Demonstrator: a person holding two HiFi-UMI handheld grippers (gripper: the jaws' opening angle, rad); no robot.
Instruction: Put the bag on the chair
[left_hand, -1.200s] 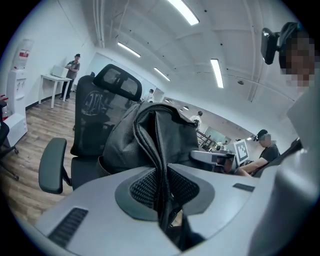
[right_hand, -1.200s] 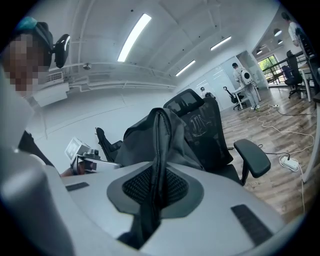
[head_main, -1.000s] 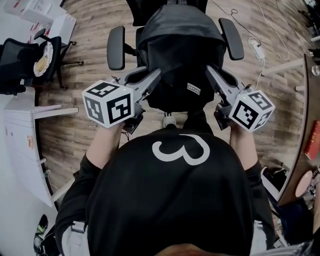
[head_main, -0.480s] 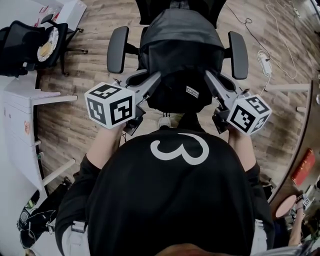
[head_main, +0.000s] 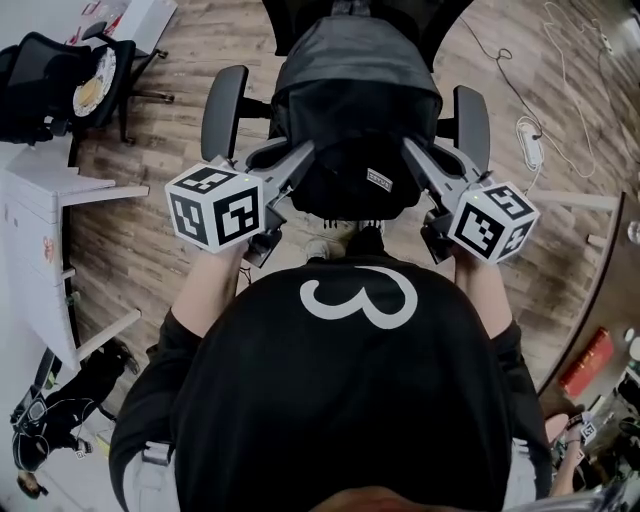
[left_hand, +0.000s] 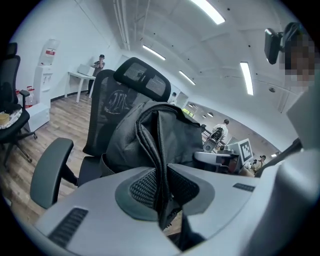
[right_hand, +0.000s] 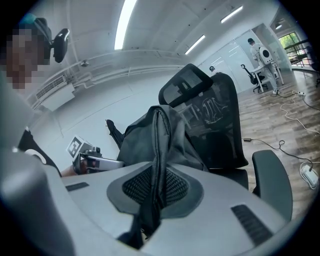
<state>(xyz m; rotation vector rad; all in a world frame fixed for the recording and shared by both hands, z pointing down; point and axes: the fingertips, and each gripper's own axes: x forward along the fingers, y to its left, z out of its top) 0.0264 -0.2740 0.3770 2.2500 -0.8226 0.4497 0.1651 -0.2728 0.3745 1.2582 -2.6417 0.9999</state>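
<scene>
1. The left gripper (left_hand: 162, 189) is clenched on a strip of the bag (left_hand: 167, 132). The black fabric runs straight up between the two ribbed pads, which press on it from both sides.
2. The right gripper (right_hand: 155, 189) grasps the bag the same way. A dark strap or fold is pinched between its pads and hangs out below them.
3. In the head view I see the two grippers on opposite sides of the bag, left one on its left flank, right one on its right flank, both pointing away from me.
4. The bag sits between the two armrests of the chair (head_main: 225, 100), over the seat and in front of the mesh backrest. Its top leans toward the headrest.
5. I cannot tell whether its bottom touches the seat.
6. The bag looks closed, and I see nothing of what is inside.
7. A second chair (head_main: 40, 85) stands well apart, near the top left corner of the wooden floor (head_main: 150, 230). A round dish (head_main: 90, 92) lies on it with something yellowish in it that is too small to name.
</scene>
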